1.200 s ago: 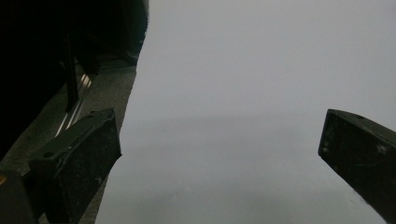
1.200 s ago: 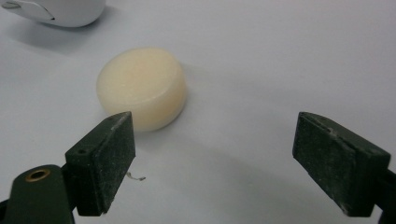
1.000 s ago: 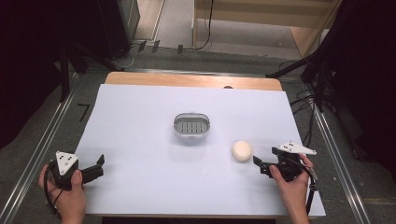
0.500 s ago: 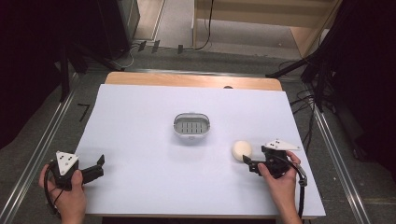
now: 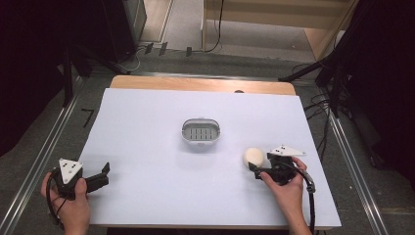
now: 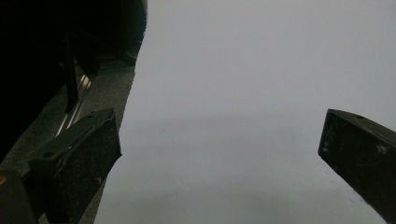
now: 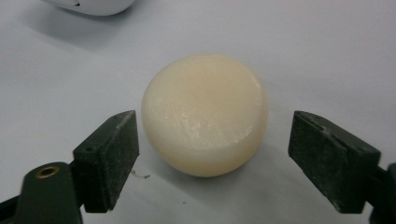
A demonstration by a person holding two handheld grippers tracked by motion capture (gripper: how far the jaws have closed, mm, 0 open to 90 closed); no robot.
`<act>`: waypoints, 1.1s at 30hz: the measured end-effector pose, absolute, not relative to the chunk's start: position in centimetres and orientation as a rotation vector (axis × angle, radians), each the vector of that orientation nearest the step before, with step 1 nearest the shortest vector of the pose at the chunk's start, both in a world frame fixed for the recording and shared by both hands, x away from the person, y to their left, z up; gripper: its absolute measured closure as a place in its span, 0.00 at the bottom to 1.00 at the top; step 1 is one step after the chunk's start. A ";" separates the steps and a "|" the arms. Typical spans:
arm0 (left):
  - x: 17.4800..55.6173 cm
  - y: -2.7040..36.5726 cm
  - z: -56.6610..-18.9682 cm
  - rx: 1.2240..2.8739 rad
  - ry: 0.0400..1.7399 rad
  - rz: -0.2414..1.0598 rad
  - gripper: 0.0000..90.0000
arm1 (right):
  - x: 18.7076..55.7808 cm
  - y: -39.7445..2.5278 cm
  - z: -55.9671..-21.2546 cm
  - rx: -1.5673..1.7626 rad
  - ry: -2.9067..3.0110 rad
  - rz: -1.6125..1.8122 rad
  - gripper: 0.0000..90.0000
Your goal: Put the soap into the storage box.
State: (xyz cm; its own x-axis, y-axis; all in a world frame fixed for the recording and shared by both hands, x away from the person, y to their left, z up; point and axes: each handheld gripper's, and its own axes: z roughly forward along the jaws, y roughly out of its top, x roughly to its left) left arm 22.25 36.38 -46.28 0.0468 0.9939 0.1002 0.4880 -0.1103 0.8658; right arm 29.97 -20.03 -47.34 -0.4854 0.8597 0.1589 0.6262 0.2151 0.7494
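Right gripper (image 7: 212,163) has closed in on soap (image 7: 205,114)

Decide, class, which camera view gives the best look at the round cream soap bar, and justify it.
The right gripper view: the soap bar sits close and sharp between the open right gripper fingers, its flat top and rounded rim clear. The high view shows it as a small pale disc right of the white dish. The left gripper view looks across bare table.

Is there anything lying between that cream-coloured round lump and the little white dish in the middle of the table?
Nothing visible. Bare white table lies between the round lump and the dish. The right hand-held gripper sits on the lump's near side, jaws open either side of it, not in that path.
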 end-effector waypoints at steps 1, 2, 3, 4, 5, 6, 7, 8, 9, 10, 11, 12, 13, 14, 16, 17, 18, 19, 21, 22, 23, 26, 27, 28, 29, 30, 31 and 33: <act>22.3 36.4 -46.3 1.675 1.507 0.988 0.00 | 30.0 -19.9 -47.4 1.392 2.200 1.133 0.21; 22.3 36.4 -46.3 1.675 1.507 0.989 0.00 | 30.0 -19.8 -47.5 1.393 2.200 1.125 0.21; 22.3 36.4 -46.3 1.675 1.507 0.990 0.00 | 30.1 -19.8 -47.5 1.392 2.203 1.126 0.21; 22.3 36.4 -46.3 1.674 1.507 0.989 0.00 | 30.1 -19.8 -47.6 1.392 2.205 1.126 0.21; 22.3 36.4 -46.3 1.676 1.506 0.989 0.00 | 30.2 -19.7 -47.6 1.392 2.208 1.128 0.21; 22.3 36.4 -46.3 1.676 1.505 0.987 0.00 | 30.2 -19.6 -47.7 1.397 2.208 1.125 0.22; 22.3 36.4 -46.3 1.677 1.505 0.989 0.00 | 30.2 -19.5 -47.7 1.395 2.207 1.121 0.22; 22.3 36.4 -46.3 1.677 1.505 0.989 0.00 | 30.2 -19.5 -47.7 1.395 2.207 1.121 0.22; 22.3 36.3 -46.3 1.676 1.506 0.988 0.00 | 30.3 -19.3 -47.9 1.393 2.209 1.115 0.23; 22.3 36.3 -46.3 1.677 1.507 0.988 0.00 | 30.3 -19.3 -47.9 1.393 2.210 1.117 0.24; 22.3 36.3 -46.3 1.676 1.507 0.988 0.00 | 30.4 -19.2 -47.9 1.395 2.209 1.119 0.25; 22.3 36.3 -46.3 1.677 1.507 0.990 0.00 | 30.3 -19.1 -47.9 1.394 2.204 1.127 0.27; 22.3 36.3 -46.3 1.678 1.508 0.990 0.00 | 30.3 -19.0 -47.9 1.389 2.192 1.132 0.27; 22.3 36.3 -46.3 1.679 1.508 0.989 0.00 | 30.3 -18.9 -47.9 1.386 2.188 1.123 0.27; 22.3 36.3 -46.3 1.678 1.509 0.988 0.00 | 30.4 -18.7 -47.9 1.389 2.185 1.125 0.27; 22.3 36.4 -46.3 1.677 1.508 0.988 0.00 | 30.5 -18.7 -47.9 1.394 2.187 1.121 0.27; 22.3 36.4 -46.3 1.677 1.508 0.988 0.00 | 30.5 -18.7 -48.0 1.397 2.187 1.117 0.27; 22.3 36.3 -46.3 1.678 1.510 0.988 0.00 | 30.6 -18.7 -48.0 1.399 2.188 1.114 0.27; 22.3 36.3 -46.3 1.679 1.509 0.990 0.00 | 30.6 -18.4 -48.0 1.403 2.193 1.090 0.26; 22.3 36.3 -46.3 1.679 1.509 0.989 0.00 | 30.7 -18.2 -48.0 1.398 2.192 1.072 0.26; 22.3 36.3 -46.3 1.679 1.509 0.989 0.00 | 30.7 -18.0 -48.0 1.393 2.193 1.054 0.26; 22.3 36.4 -46.3 1.677 1.509 0.988 0.00 | 30.8 -17.4 -48.1 1.376 2.187 1.021 0.27; 22.3 36.4 -46.3 1.677 1.509 0.987 0.00 | 30.8 -17.4 -48.1 1.375 2.194 1.020 0.27; 22.3 36.4 -46.3 1.677 1.509 0.987 0.00 | 30.8 -17.4 -48.1 1.375 2.194 1.020 0.27; 22.3 36.4 -46.3 1.676 1.508 0.987 0.00 | 30.9 -17.4 -48.0 1.381 2.198 1.028 0.27; 22.3 36.4 -46.3 1.678 1.508 0.987 0.00 | 31.1 -17.5 -47.9 1.395 2.213 1.032 0.28; 22.3 36.3 -46.3 1.679 1.508 0.988 0.00 | 31.1 -17.5 -47.8 1.398 2.218 1.034 0.28; 22.3 36.4 -46.3 1.680 1.507 0.988 0.00 | 31.2 -17.5 -47.7 1.405 2.222 1.036 0.28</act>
State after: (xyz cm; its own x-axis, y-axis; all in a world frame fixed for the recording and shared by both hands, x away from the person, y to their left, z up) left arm 22.31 36.35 -46.29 0.0485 0.9935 0.1026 0.4905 -0.1132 0.8641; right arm 31.23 -17.50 -47.70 -0.4686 0.8764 0.1112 0.6487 0.2559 0.7167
